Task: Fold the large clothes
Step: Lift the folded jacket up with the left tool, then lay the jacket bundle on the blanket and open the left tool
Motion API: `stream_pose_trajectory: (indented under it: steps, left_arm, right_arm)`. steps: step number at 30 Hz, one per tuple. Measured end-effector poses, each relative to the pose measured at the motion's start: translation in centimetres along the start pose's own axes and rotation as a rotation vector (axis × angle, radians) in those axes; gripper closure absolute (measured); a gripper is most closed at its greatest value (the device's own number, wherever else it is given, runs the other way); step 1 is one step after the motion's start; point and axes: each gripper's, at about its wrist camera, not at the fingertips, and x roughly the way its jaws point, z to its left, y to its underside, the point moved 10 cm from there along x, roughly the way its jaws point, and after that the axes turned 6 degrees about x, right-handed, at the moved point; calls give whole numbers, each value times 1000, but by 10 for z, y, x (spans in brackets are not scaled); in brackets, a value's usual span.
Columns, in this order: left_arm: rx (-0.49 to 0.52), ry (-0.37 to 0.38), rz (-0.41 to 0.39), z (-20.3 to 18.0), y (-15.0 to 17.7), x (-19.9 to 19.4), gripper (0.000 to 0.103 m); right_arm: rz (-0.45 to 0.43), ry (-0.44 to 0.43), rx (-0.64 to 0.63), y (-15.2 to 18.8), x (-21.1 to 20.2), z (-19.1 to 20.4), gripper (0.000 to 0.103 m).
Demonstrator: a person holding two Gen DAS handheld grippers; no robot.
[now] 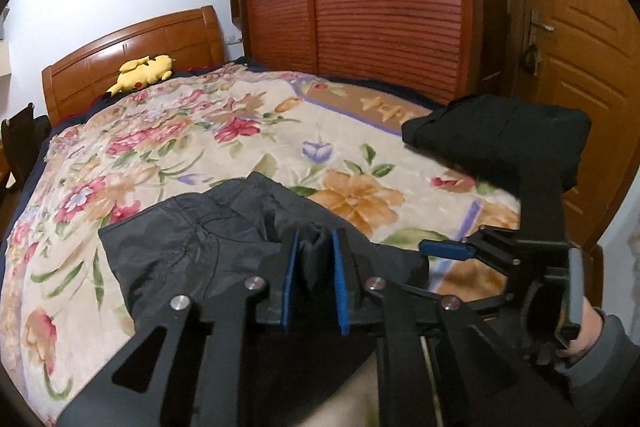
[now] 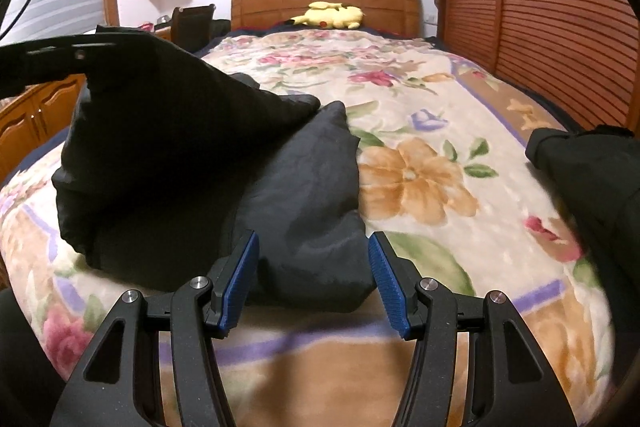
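Two grippers work over the floral blanket (image 2: 420,167). The left gripper (image 1: 314,251) stands narrow with a bunch of the dark garment (image 1: 192,239) between its pads, seemingly pinched. The right gripper (image 2: 312,251) stands wide, straddling the garment's corner, gripping nothing.
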Motion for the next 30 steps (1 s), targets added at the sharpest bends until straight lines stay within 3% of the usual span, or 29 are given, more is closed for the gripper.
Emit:
stream_pose_trajectory:
  steps: [7,17,30]
  left_arm:
    - [-4,-81,-82,30,13,-45,66]
    - [-118,-126,-41,96,83,-50,54]
    - [-218,-158,-14,153,150,-47,50]
  right_arm:
    - [-19,13,-21,-8,-1,7,45]
    - [-100,25,-22,-48,-28,16,45]
    - [-116,90,-187,-106,-22,65,45]
